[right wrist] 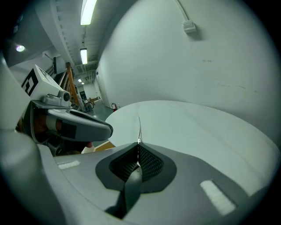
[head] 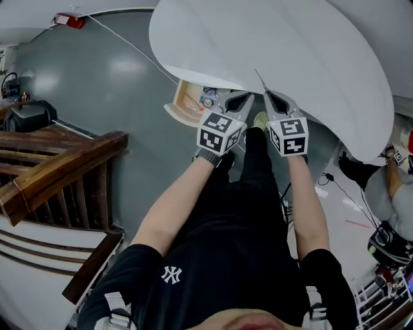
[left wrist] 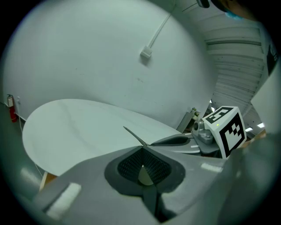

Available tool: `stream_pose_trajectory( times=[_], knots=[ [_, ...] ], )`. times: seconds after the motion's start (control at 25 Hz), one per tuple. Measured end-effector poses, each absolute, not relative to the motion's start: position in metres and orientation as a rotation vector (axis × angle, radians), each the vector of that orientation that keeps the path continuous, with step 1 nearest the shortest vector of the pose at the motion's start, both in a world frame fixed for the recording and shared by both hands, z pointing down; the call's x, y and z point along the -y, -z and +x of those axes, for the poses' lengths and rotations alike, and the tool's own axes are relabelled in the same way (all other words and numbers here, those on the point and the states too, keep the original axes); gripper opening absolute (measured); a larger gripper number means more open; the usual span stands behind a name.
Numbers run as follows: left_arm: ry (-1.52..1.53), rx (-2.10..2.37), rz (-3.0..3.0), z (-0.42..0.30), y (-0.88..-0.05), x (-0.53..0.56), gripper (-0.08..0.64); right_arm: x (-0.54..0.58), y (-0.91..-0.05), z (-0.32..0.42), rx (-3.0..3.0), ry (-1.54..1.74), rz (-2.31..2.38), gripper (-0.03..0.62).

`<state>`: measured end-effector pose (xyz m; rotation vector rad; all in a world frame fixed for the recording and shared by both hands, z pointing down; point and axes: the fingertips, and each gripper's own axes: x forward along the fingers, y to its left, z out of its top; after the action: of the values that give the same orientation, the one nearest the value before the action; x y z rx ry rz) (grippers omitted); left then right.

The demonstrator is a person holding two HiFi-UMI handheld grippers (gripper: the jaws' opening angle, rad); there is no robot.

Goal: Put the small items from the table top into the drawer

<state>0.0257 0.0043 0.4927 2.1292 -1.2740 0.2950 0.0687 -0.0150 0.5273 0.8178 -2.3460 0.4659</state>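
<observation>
Left tongs [head: 242, 100] and right tongs [head: 276, 100], both closed and empty, risk clipping the round white bench [head: 290, 45] or open wooden drawer [head: 182, 103].

Table top [head: 271, 45] covers most of the drawer [head: 182, 103]; its contents [head: 206, 98] are indistinct.

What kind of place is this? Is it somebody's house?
Probably not a house. It looks more like a big workshop or lab hall. The floor is bare, shiny grey, long strip lights run along a high ceiling, and a plain round white table stands in the open.
</observation>
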Motion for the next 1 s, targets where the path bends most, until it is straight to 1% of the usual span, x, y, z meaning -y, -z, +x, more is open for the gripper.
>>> stream_pose_trajectory(
  times=[0.44,0.76,1.0],
  knots=[
    [-0.250,1.439,1.991,-0.067,-0.504,-0.079,0.000,-0.067,-0.547,-0.023,2.375,-0.435,0.595,0.026],
    [-0.236,1.532,1.899,-0.119,-0.521,-0.111,0.000,-0.103,-0.594,-0.067,2.293,-0.441,0.475,0.028],
    [-0.220,1.557,1.861,-0.137,-0.531,-0.115,0.000,-0.110,-0.629,-0.083,2.214,-0.459,0.414,0.028]
  ],
)
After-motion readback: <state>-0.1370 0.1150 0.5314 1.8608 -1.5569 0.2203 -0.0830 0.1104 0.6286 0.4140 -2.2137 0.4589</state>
